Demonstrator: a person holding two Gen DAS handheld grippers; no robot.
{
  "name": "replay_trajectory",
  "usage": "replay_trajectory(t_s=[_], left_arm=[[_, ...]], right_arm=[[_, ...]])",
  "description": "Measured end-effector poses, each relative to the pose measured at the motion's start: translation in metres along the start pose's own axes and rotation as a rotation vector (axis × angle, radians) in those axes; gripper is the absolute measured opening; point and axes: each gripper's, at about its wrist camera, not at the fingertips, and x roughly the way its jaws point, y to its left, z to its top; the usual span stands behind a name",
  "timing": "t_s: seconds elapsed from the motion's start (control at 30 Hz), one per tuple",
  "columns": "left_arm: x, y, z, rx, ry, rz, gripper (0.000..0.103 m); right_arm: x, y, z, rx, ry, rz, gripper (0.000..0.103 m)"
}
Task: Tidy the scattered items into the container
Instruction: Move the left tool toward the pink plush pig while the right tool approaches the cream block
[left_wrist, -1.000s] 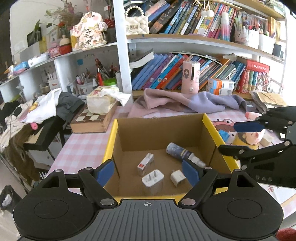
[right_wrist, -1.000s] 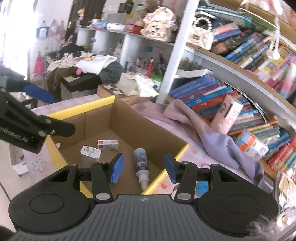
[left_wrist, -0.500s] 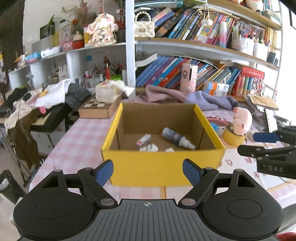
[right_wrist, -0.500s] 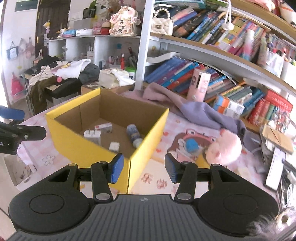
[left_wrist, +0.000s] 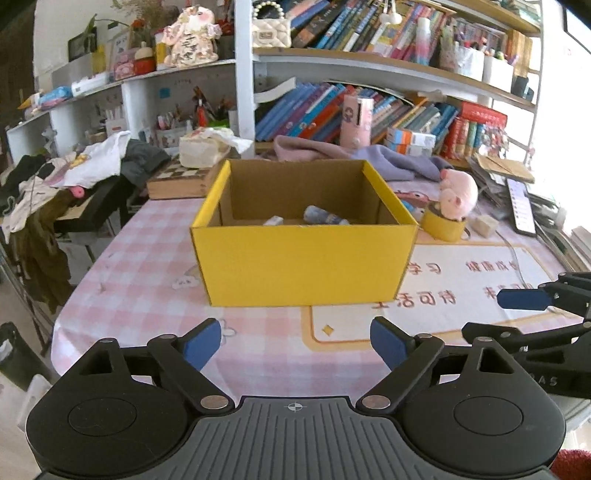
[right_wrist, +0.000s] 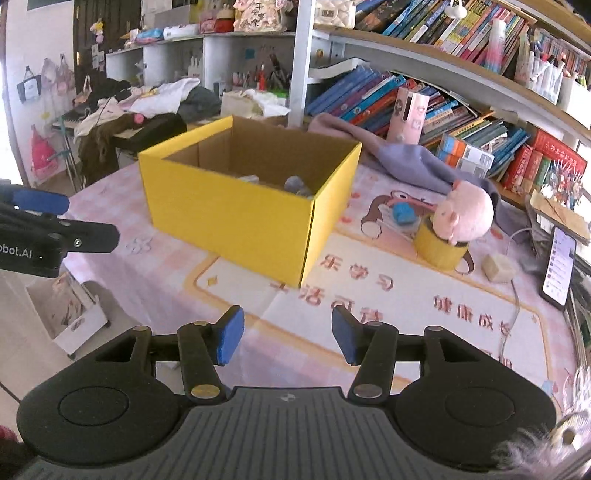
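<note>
Both grippers have pulled back from over the yellow box (left_wrist: 303, 266). The left gripper (left_wrist: 295, 345) and the right gripper (right_wrist: 287, 338) have just been opening, their fingers apart and empty. The bottle (left_wrist: 325, 216) and small items lie inside the box on the counter (left_wrist: 147, 295), so this round of tidying looks finished.

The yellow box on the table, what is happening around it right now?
A person holds two grippers in front of the yellow box, and both carry nothing. The left gripper and the right gripper have just been opening their fingers, with only the tablecloth beneath. A spray bottle and small chargers already lie inside. The pink plush pig on its yellow tape roll remains outside.
</note>
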Motion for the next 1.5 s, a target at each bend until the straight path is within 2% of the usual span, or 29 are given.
replay_trajectory(t_s=[0.17, 0.37, 0.47, 0.6, 0.7, 0.77, 0.93, 1.13, 1.3, 1.5], left_arm=[[0.003, -0.01, -0.005, 0.025, 0.018, -0.038, 0.091], [0.009, -0.022, -0.006, 0.059, 0.028, -0.086, 0.091], [0.011, -0.032, -0.006, 0.109, 0.031, -0.107, 0.091], [0.014, -0.042, -0.004, 0.151, 0.03, -0.114, 0.091], [0.016, -0.049, 0.001, 0.171, 0.023, -0.127, 0.091], [0.015, -0.053, 0.006, 0.193, 0.012, -0.142, 0.091], [0.012, -0.064, 0.02, 0.221, -0.019, -0.194, 0.091], [0.011, -0.076, 0.034, 0.247, -0.058, -0.232, 0.091], [0.011, -0.091, 0.039, 0.261, -0.083, -0.27, 0.091], [0.014, -0.109, 0.037, 0.286, -0.084, -0.312, 0.091]], right_arm=[[-0.008, 0.0, -0.012, -0.009, 0.013, -0.033, 0.053], [-0.014, -0.023, -0.024, -0.017, 0.035, -0.085, 0.054], [-0.018, -0.039, -0.034, -0.097, 0.051, -0.128, 0.053], [-0.023, -0.07, -0.047, -0.246, 0.1, -0.233, 0.053], [-0.029, -0.091, -0.049, -0.354, 0.119, -0.287, 0.053], [-0.033, -0.106, -0.043, -0.377, 0.131, -0.304, 0.053], [-0.051, -0.133, -0.006, -0.214, 0.112, -0.244, 0.057], [-0.052, -0.122, 0.024, -0.075, 0.044, -0.182, 0.058], [-0.047, -0.108, 0.025, 0.084, 0.0, -0.174, 0.058], [-0.045, -0.111, 0.008, 0.3, 0.014, -0.203, 0.058]])
